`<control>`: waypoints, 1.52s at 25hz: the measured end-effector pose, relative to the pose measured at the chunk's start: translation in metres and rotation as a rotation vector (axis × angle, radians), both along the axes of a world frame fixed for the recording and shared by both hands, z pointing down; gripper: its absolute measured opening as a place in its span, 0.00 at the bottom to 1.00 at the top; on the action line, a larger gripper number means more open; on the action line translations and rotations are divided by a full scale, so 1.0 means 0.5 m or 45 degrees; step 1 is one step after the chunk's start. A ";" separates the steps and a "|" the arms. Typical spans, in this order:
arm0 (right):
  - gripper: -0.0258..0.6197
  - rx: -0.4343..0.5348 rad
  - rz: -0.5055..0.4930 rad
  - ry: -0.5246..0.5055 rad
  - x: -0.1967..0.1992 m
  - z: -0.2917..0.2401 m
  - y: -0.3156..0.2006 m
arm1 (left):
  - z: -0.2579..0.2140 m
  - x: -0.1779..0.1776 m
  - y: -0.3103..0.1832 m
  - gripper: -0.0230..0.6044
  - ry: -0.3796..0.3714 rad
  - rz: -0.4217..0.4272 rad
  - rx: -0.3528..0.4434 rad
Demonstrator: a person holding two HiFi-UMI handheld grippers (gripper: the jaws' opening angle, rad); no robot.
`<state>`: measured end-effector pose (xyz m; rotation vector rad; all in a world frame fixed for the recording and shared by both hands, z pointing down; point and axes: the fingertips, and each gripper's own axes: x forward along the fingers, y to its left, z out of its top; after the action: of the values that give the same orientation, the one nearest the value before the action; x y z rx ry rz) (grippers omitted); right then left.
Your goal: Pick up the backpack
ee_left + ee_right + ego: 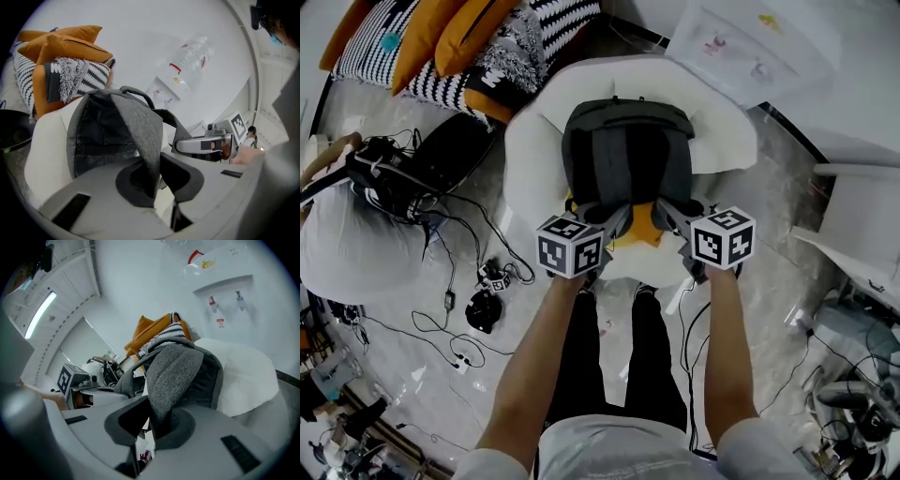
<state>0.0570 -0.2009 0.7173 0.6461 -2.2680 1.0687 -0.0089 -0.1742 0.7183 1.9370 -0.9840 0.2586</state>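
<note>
I've got the left gripper fingers clenched on the backpack's left strap, right gripper fingers clenched on the right strap. Backpack centre frame, white seat around it.

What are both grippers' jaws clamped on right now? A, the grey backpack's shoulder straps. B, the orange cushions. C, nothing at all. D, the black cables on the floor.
A: the left gripper and the right gripper each have a grey shoulder strap of the backpack pinched between their jaws.
</note>
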 end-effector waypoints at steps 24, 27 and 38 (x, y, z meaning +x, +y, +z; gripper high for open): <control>0.09 -0.058 0.015 0.042 0.003 -0.140 0.126 | -0.121 -0.015 0.146 0.10 0.025 -0.012 -0.040; 0.09 -0.075 0.006 0.047 -0.002 -0.150 0.134 | -0.131 -0.020 0.149 0.10 0.033 -0.018 -0.047; 0.09 -0.116 -0.073 0.111 0.000 -0.169 0.173 | -0.168 -0.033 0.179 0.10 0.032 0.001 -0.068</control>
<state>0.0573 -0.1143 0.6326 0.5757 -2.1376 1.0883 -0.0254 -0.0845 0.6343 1.8882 -0.9506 0.2580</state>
